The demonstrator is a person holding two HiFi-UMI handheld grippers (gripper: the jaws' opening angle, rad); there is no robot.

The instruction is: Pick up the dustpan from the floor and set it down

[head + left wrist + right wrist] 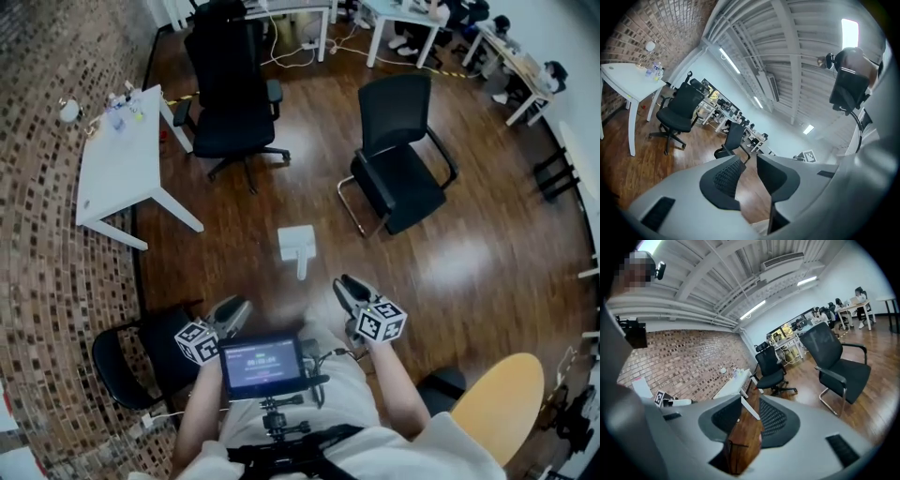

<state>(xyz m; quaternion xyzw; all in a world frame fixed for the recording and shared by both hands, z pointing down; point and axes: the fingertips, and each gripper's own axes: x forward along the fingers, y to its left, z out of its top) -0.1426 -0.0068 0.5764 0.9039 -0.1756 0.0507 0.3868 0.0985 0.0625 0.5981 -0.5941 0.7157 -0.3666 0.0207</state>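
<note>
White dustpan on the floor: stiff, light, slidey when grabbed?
The dustpan looks like thin moulded plastic, so probably stiff and light. Gripped by its narrow handle, the wider pan end may droop. The wooden floor is glossy, so a nudge would likely slide it, not tip it.

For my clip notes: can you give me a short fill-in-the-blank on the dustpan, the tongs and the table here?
The white dustpan lies on the wooden ____.
The left tongs and the right tongs are both ____ and empty.
The table left of the dustpan is ____ in colour.
Missing words: floor, open, white.
</note>
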